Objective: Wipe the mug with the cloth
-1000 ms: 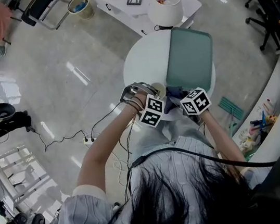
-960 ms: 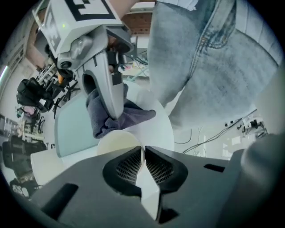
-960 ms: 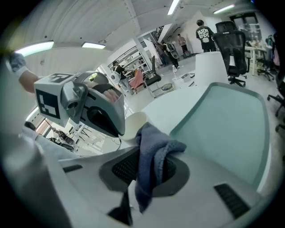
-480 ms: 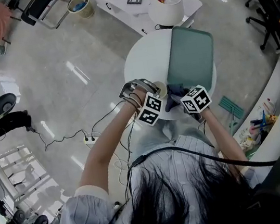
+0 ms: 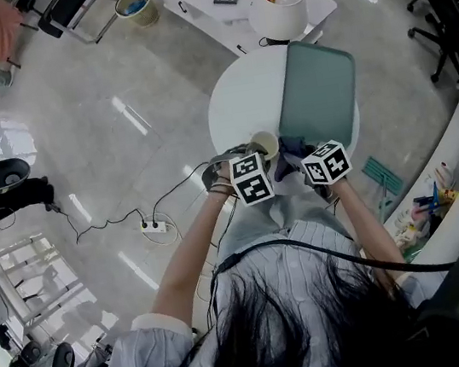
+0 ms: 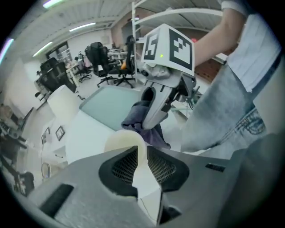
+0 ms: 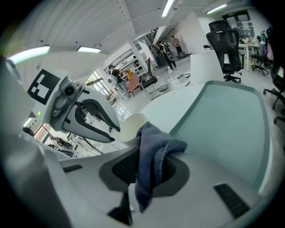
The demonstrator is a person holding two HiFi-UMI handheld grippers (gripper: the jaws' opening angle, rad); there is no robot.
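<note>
Head view: mug (image 5: 263, 142) was seen at the near edge of the table (image 5: 234, 100), cloth (image 5: 291, 149) just beside it.
Left gripper view: mug wall was pinched in the narrow left tongs (image 6: 141, 160), whose jaws had just been eased wider. Grip should be firmed before rubbing.
Right gripper view: cloth was clamped in the right tongs (image 7: 149, 171), to be pressed along the rim.

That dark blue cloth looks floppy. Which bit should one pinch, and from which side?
Pinch a thick bunched fold of the dark blue cloth, from the person's side, as the right gripper does: its jaws are shut on gathered layers, leaving a loose end flopping toward the cream mug for wiping. A single thin edge would likely slip.
</note>
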